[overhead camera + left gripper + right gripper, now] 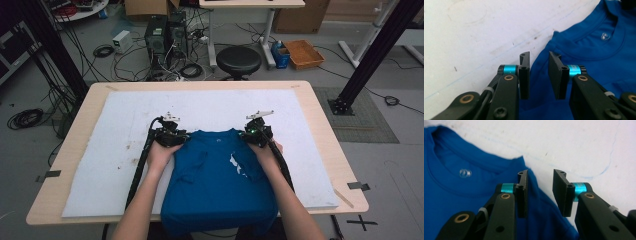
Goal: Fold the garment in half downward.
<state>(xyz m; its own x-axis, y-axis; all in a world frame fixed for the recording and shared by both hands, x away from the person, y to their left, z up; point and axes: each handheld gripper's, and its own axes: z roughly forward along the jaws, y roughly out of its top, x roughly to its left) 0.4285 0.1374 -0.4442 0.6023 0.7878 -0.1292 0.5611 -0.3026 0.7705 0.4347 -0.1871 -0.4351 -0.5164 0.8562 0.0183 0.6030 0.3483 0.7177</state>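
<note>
Blue T-shirt point(220, 175) spread flat on white-covered table point(115, 130), hem hanging over near edge, left hand-held gripper point(176, 136) and right hand-held gripper point(254, 133) at its shoulders, jaws parted, straddling fabric edge, nothing pinched.

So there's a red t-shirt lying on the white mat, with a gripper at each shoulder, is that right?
Not quite: the t-shirt is blue, not red, as the high view shows. It does lie on the white mat, with the left gripper and right gripper at its shoulders.

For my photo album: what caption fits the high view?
Two hand-held grippers, left and right, poised at the shoulders of a blue T-shirt.
</note>
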